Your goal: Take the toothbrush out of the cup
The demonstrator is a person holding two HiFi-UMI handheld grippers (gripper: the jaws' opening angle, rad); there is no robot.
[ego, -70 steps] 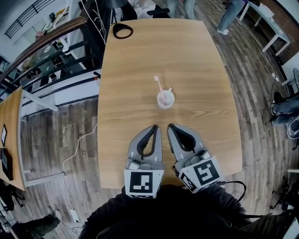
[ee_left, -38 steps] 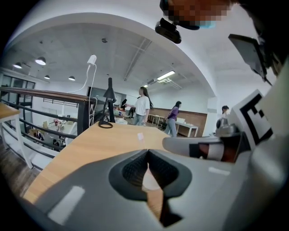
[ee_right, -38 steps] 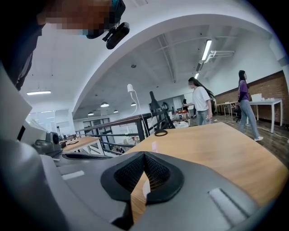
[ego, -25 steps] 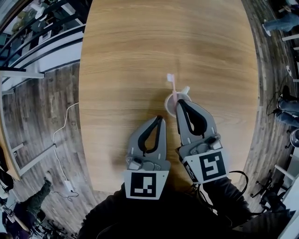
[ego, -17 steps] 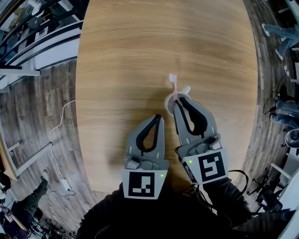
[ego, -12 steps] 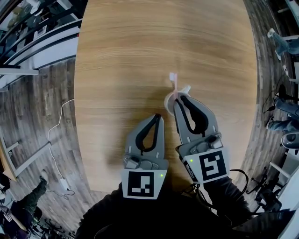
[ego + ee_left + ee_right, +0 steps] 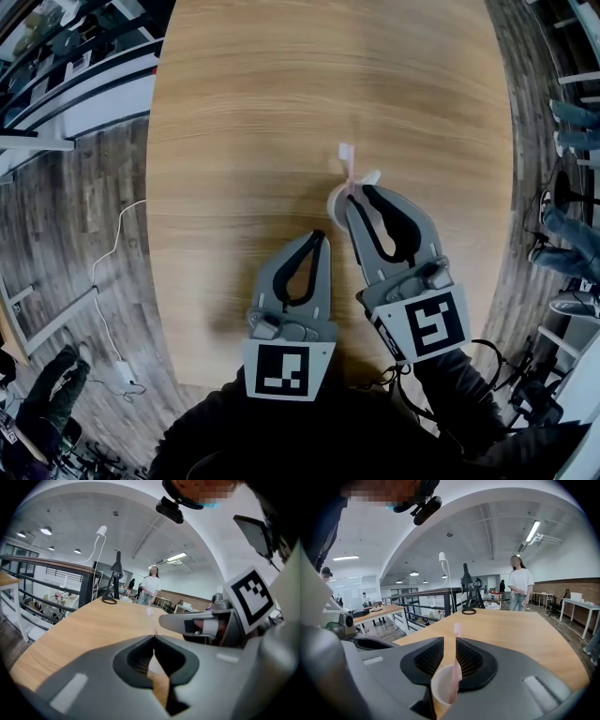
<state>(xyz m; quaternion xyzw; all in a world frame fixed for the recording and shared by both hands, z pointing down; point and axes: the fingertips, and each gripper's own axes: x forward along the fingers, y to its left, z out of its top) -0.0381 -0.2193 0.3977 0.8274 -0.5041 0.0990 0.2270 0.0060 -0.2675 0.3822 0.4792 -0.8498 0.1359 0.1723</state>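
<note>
Right gripper jaws stand narrowly apart just over the cup. I see the toothbrush rising from the cup through that gap; I cannot tell whether a pad touches it. Left gripper is closed and empty, above the table.

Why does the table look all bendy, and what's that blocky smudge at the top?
Head view: the wide-angle lens bows the table at its edges. Left gripper view and right gripper view: same lens, dark rounded corners; the blocky patch was added afterwards to hide a face.
</note>
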